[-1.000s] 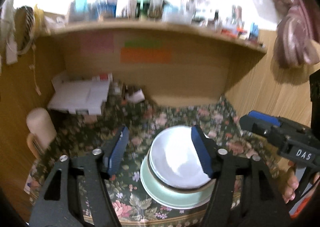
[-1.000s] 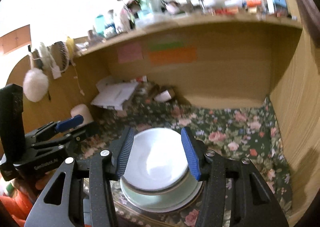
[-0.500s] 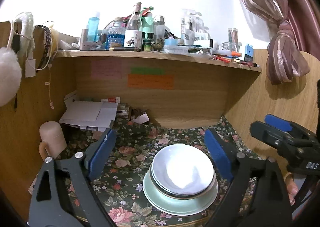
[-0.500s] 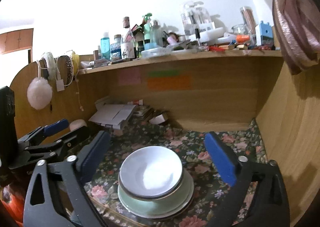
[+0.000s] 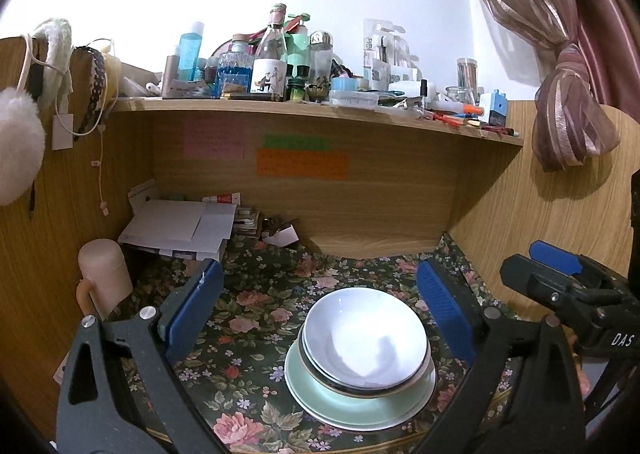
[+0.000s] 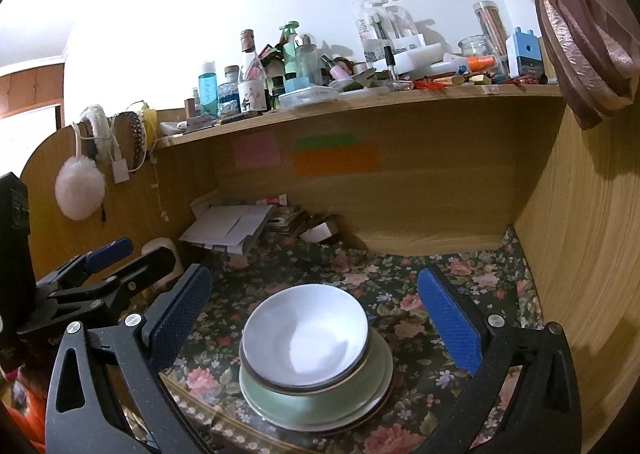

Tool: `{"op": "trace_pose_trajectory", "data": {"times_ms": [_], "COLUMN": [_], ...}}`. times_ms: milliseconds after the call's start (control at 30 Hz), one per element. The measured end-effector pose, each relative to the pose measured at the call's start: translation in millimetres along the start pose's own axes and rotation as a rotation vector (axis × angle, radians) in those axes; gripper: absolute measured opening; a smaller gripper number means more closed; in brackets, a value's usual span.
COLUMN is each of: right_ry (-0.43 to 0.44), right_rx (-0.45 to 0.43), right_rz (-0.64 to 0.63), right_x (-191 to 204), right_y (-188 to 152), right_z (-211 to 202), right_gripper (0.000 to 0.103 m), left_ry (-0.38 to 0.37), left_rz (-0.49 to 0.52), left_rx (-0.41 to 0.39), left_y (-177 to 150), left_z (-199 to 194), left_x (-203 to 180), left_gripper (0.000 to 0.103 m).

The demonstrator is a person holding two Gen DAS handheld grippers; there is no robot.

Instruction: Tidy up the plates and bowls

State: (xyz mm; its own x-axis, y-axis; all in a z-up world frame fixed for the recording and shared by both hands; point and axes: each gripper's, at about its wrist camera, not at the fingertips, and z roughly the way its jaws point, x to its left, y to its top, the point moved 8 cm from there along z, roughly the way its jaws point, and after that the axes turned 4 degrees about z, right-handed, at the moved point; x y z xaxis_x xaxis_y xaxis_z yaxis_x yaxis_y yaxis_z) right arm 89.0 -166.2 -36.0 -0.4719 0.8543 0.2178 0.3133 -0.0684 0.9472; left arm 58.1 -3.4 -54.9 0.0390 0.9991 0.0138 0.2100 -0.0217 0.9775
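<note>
Your white shallow bowl sits nested on a dark-rimmed dish atop the pale green round plate, stacked near the front edge of the floral-covered table. Your left tool and right tool both gape wide, holding nothing. The stacking looks finished; no loose dishes show.

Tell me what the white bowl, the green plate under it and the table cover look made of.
White bowl: likely glazed ceramic, given its glossy sheen and dark rim line. Green plate: probably glazed ceramic too, smooth pale celadon. Table cover: floral print, apparently cloth or vinyl; unclear.
</note>
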Motion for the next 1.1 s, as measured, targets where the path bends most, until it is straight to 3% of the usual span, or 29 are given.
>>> {"op": "trace_pose_trajectory", "data": {"times_ms": [1100], "right_ry": [0.014], "right_rx": [-0.002], "right_rz": [-0.004], "right_x": [4.6], "right_y": [1.8], "right_z": [0.1], "right_gripper": [0.103], "left_ry": [-0.02], "left_rz": [-0.004], "left_rx": [0.012], "left_y": [-3.4], "left_z": [3.2], "left_x": [-5.2], "left_gripper": [0.099]}}
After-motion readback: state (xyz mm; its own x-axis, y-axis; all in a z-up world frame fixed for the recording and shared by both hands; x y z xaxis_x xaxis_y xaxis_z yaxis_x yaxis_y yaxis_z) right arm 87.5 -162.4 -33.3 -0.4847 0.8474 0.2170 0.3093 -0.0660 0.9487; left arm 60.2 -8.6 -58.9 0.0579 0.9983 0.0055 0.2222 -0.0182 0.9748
